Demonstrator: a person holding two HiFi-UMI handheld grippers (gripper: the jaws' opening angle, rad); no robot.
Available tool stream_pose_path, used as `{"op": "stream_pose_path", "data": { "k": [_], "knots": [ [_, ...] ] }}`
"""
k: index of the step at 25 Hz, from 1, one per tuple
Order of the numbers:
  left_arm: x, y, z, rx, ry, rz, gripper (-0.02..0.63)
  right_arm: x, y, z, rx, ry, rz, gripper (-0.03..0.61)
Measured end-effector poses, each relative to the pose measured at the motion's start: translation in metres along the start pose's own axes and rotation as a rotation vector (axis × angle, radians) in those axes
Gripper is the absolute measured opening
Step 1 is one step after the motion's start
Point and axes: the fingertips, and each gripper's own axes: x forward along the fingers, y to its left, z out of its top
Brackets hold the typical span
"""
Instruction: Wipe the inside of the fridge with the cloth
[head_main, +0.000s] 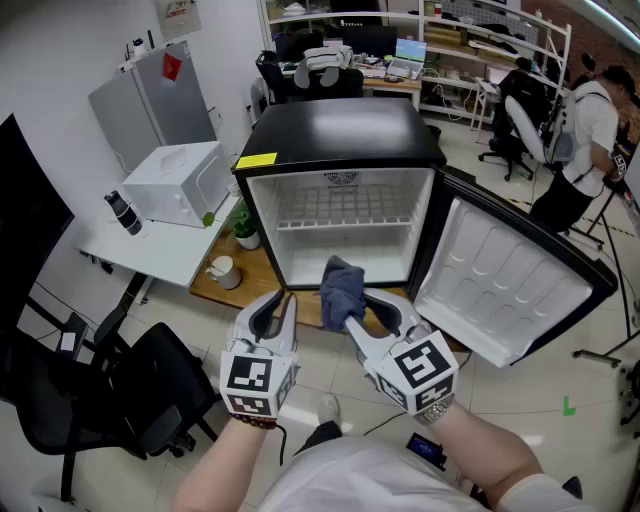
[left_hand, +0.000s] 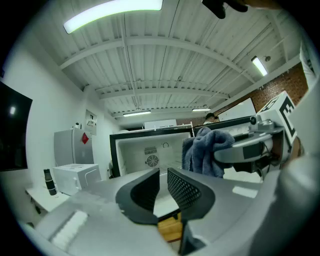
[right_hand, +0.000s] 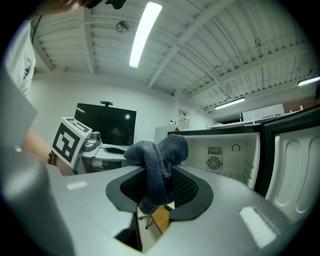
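Observation:
A small black fridge stands open in front of me, its white inside bare except for a wire shelf. Its door is swung out to the right. My right gripper is shut on a blue-grey cloth just before the fridge opening. In the right gripper view the cloth bunches over and between the jaws of the gripper. My left gripper hovers beside it on the left. Its jaws stand a narrow slit apart with nothing between them. The cloth shows to its right.
The fridge rests on a low wooden platform with a white mug and a small plant. A white table at left carries a white box and a black bottle. A black chair stands at lower left. A person stands far right.

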Motion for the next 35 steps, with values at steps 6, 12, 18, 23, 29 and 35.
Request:
{"op": "stream_pose_path", "data": {
  "k": [6,12,18,23,29,35],
  "knots": [
    [0.031,0.05,-0.003,-0.023,0.004,0.063,0.1,0.047,-0.017,0.007,-0.014,0.0,0.013,0.112],
    [0.061,0.095,-0.01,-0.059,0.022,0.092,0.118,0.1,-0.031,0.014,-0.031,0.002,0.035,0.112],
    [0.088,0.13,-0.02,-0.06,0.059,0.093,0.13,0.149,-0.036,0.02,-0.064,-0.001,0.061,0.112],
    [0.109,0.141,-0.018,-0.059,0.075,0.077,0.133,0.174,-0.046,0.023,-0.101,0.004,0.069,0.112],
    [0.132,0.164,-0.037,-0.051,0.104,0.032,0.133,0.217,-0.047,0.018,-0.192,-0.009,0.07,0.112],
    [0.149,0.171,-0.041,-0.042,0.113,-0.008,0.133,0.242,-0.047,0.016,-0.333,-0.003,0.068,0.112]
  ]
}}
